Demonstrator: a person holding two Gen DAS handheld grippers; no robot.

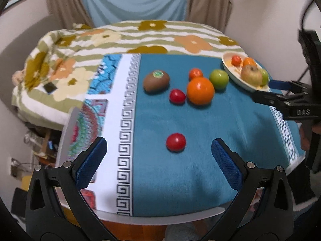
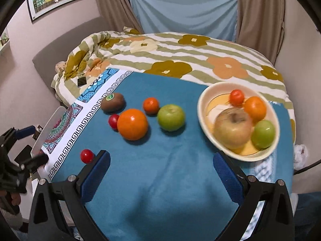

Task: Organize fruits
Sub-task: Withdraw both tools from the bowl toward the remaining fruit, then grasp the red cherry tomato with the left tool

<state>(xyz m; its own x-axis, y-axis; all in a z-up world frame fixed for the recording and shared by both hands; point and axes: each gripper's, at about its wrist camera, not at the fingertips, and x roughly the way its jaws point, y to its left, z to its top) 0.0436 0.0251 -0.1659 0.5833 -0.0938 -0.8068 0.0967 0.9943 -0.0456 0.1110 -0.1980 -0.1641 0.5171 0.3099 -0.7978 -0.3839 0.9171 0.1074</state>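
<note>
On the blue cloth lie a kiwi [image 1: 156,80] [image 2: 113,105], a large orange [image 1: 200,91] [image 2: 132,124], a small mandarin [image 1: 195,73] [image 2: 151,105], a green apple [image 1: 219,79] [image 2: 171,117], a far red tomato [image 1: 177,96] [image 2: 113,121] and a near red tomato [image 1: 176,142] [image 2: 87,155]. A cream bowl [image 1: 238,79] [image 2: 204,118] at the right holds a yellow apple [image 2: 232,128], a mandarin [image 2: 255,109], a green apple [image 2: 263,133] and a small tomato [image 2: 237,97]. My left gripper [image 1: 159,152] is open, just before the near tomato. My right gripper [image 2: 161,166] is open and empty beside the bowl.
The small table [image 1: 164,219] stands against a bed with a flowered quilt [image 2: 200,60]. A dark phone [image 2: 81,82] lies on the quilt. The cloth has a white patterned border [image 1: 125,120] on the left. Curtains [image 2: 184,8] hang behind.
</note>
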